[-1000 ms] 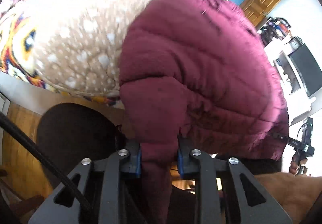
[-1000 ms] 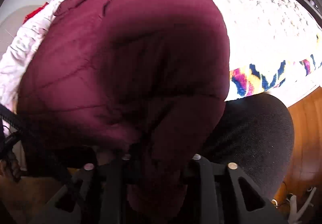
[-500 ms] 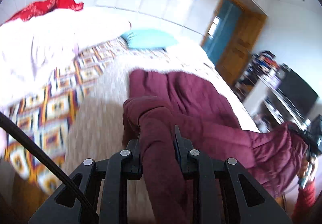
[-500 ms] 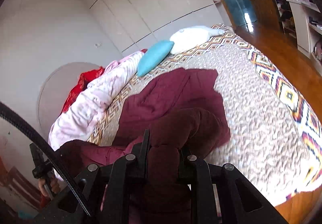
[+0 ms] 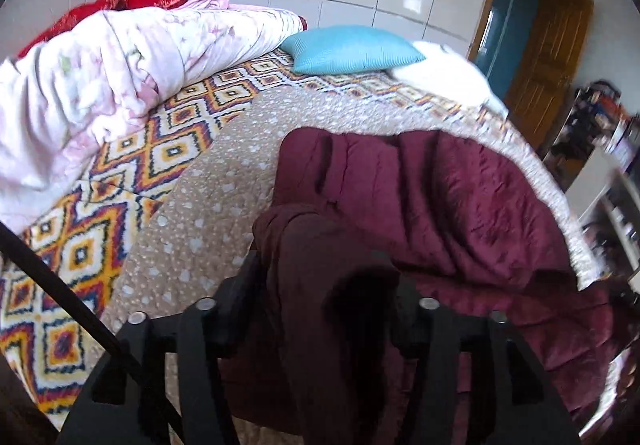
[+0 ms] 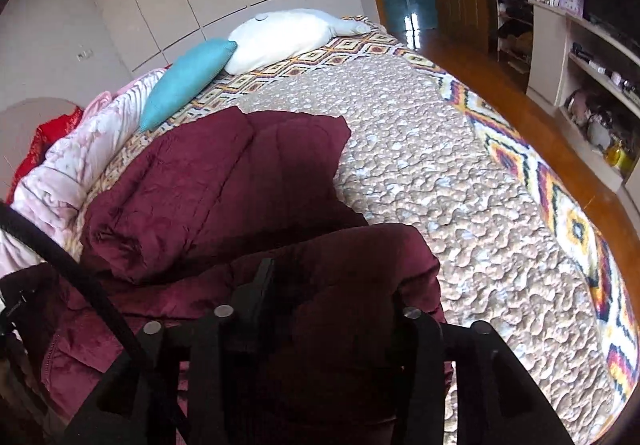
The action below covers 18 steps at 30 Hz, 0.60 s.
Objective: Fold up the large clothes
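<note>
**Both grippers parted over the jacket's near hem**

Left gripper [image 5: 324, 277] stands half-wide; its jaws have just been opening, and a dark fold of the maroon padded jacket [image 5: 460, 197] hangs loosely between them, draped rather than pinched. Right gripper [image 6: 332, 285] shows the same condition: jaws just opened to a middling gap, the bulky near edge of the jacket [image 6: 224, 181] lying between the fingers with no visible squeeze. Whether either pad touches cloth cannot be confirmed.

Jacket location: spread on the brown spotted bedspread [image 5: 208, 205], near half bunched at the tools, far half lying flat. Its long axis runs away from the tools toward the head of the bed. The garment lies directly ahead of and under both grippers, which sit at opposite near corners, the left at the jacket's left edge, the right at its right edge; neither is clearly nearer.

Judgement: a near-to-far fold appears laid down and released; the next move likely needs both tools to clear the cloth without dragging it back.

Beyond the jacket: a turquoise pillow [image 5: 352, 53], a white pillow [image 6: 280, 37], and a pink quilt [image 5: 100, 77] far left.
</note>
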### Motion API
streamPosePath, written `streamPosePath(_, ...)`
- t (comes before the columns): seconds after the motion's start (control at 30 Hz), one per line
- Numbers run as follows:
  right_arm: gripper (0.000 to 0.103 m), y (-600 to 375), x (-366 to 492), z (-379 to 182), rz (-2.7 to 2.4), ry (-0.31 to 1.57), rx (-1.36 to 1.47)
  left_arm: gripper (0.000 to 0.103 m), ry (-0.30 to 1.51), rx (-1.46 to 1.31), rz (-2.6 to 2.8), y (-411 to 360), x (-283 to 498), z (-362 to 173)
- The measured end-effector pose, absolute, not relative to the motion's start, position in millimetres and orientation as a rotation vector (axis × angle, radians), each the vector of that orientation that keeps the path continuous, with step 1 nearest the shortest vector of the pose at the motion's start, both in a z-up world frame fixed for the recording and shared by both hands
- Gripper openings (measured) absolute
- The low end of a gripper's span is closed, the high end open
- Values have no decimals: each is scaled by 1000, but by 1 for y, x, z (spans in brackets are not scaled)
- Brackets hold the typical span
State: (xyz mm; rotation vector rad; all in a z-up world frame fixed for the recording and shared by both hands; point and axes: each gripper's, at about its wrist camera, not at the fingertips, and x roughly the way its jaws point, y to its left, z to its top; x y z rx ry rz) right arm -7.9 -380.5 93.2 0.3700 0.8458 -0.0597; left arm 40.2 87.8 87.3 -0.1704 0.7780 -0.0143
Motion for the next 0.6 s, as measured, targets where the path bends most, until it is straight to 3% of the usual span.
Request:
streamPosePath(0.4, 88, -402, -67, 178, 151, 559, 664, 68, 664, -387, -60, 137, 2, 153)
streamPosePath(0.53, 84, -387, -114, 188, 219, 552, 577, 69, 650, -313, -15, 147, -29, 154)
streamPosePath(0.6, 65, -360, -134, 183, 284, 613, 484, 69, 652, -291, 8, 153, -39, 149)
